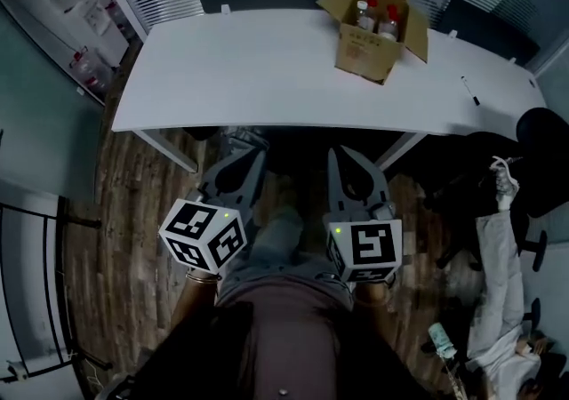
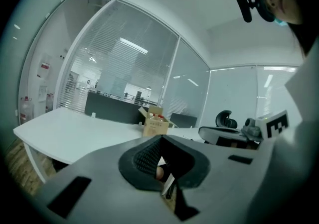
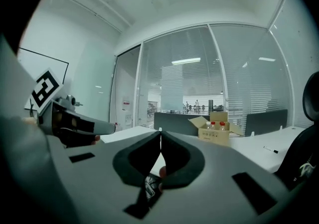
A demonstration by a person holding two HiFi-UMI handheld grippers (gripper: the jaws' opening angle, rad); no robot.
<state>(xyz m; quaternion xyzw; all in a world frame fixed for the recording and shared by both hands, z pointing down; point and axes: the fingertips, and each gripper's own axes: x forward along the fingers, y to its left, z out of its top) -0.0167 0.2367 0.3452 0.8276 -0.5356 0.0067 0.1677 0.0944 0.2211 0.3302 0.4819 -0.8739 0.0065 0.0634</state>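
The left gripper (image 1: 242, 135) and the right gripper (image 1: 343, 151) hang side by side in the air on the near side of the cardboard box (image 1: 369, 47). They are well apart from it and just short of the near edge of the white worktop (image 1: 267, 69) on which the box stands. Both point towards the box.

In the left gripper view the fingers (image 2: 144, 157) are closed, with the tips meeting and nothing held between them. The box (image 2: 155, 127) shows just above the tips. In the right gripper view the fingers (image 3: 179, 156) are likewise pressed together at the tips with nothing between them, and the box (image 3: 215, 136) lies ahead and to the right.

The box stands open, flaps spread, towards the far side of the worktop. Inside it stand two clear bottles with red caps, one (image 1: 364, 14) beside the other (image 1: 388, 23).

A dark pen (image 1: 469, 92) lies on the worktop to the right of the box, well apart from it. A black office chair (image 1: 542, 136) stands further right, beyond the worktop's end. Wooden floor (image 1: 133, 203) shows to the left, nearer than the box.
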